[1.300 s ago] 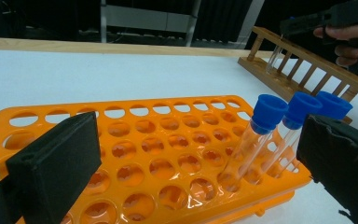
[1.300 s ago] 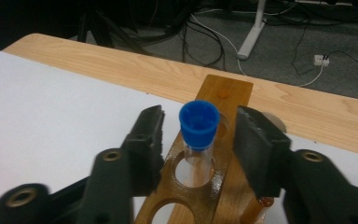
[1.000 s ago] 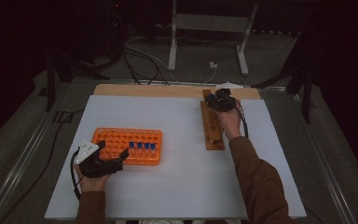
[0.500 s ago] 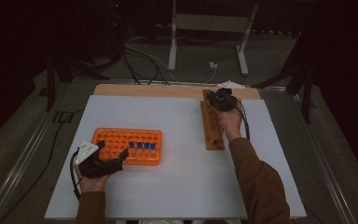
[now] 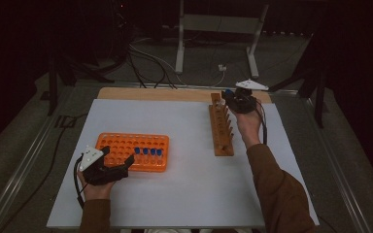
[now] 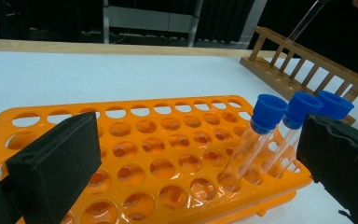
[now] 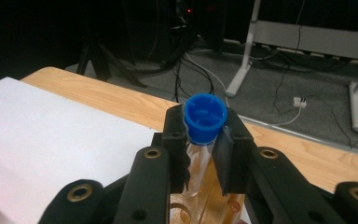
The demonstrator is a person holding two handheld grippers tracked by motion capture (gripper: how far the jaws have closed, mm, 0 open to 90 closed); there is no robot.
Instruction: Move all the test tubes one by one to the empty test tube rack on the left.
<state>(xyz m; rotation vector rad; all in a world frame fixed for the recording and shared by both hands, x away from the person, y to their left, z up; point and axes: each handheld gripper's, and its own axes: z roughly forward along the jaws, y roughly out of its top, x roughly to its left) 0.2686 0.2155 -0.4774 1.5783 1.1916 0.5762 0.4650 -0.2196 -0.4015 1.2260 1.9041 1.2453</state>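
Nearest the person, the left hand-held gripper rested low on the white table at the front corner of the orange rack, its jaws spread wide and gripping nothing, one pad on either side of the rack's near end in the left gripper view. Three blue-capped tubes stood tilted in the rack's holes there, just beside one pad (the high view suggests a row of four, though the caps are small). That hand lay flat, wrist on the table, apparently steadying or waiting. Farther off, across the table, the right forearm stretched forward along the wooden rack, the hand raised at its far end. The right hand-held gripper was clenched on a capped test tube just under its blue cap, the glass hanging down above the wooden rack. The step in hand looked like pulling this tube out of the wooden rack for transfer to the orange one. Next would come lifting it fully clear of its hole, carrying it upright across the table, and lining its tip over a free hole beside the others.
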